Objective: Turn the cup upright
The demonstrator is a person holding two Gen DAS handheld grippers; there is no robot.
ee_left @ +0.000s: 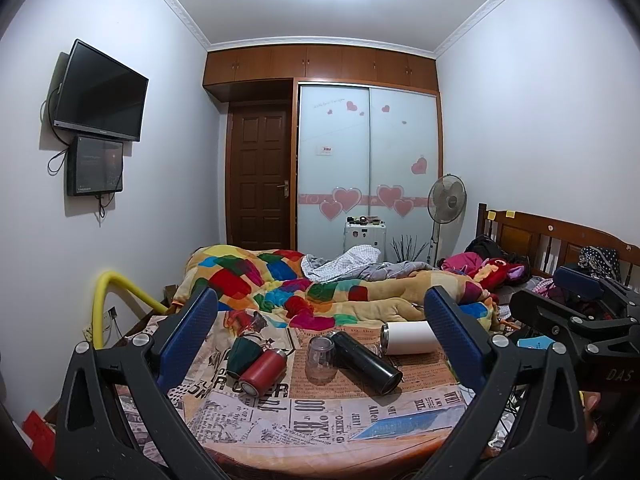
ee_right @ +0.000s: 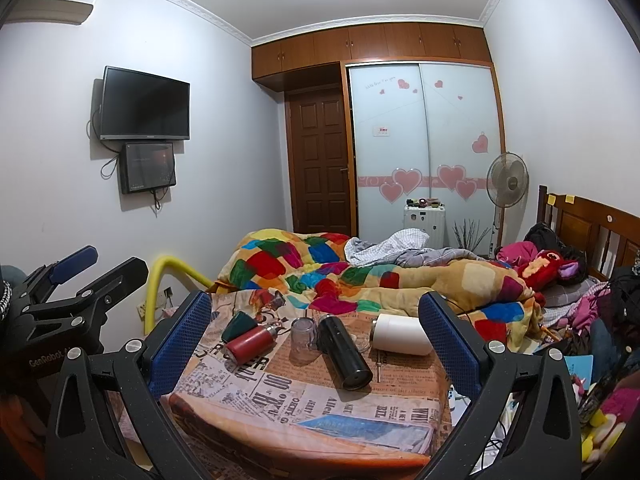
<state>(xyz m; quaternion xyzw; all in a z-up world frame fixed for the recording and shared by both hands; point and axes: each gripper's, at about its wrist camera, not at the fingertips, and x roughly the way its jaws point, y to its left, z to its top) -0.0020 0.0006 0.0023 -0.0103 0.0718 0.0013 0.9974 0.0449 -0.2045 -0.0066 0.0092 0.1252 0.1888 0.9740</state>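
Several cups lie on a newspaper-print cloth (ee_left: 320,416) over a small table. A clear cup (ee_left: 320,358) (ee_right: 303,334) stands mouth down. A black flask (ee_left: 366,362) (ee_right: 344,354), a red flask (ee_left: 264,372) (ee_right: 250,344), a dark green cup (ee_left: 242,354) (ee_right: 238,325) and a white tumbler (ee_left: 410,338) (ee_right: 402,334) lie on their sides. My left gripper (ee_left: 320,320) is open and empty, held back above the table's near side. My right gripper (ee_right: 316,320) is open and empty too, beside it to the right.
A bed with a patchwork quilt (ee_left: 320,284) lies just behind the table. A yellow padded rail (ee_left: 116,296) stands at the left. A wooden headboard (ee_left: 560,240) and piled clothes are at the right. A fan (ee_left: 446,200) and wardrobe stand at the far wall.
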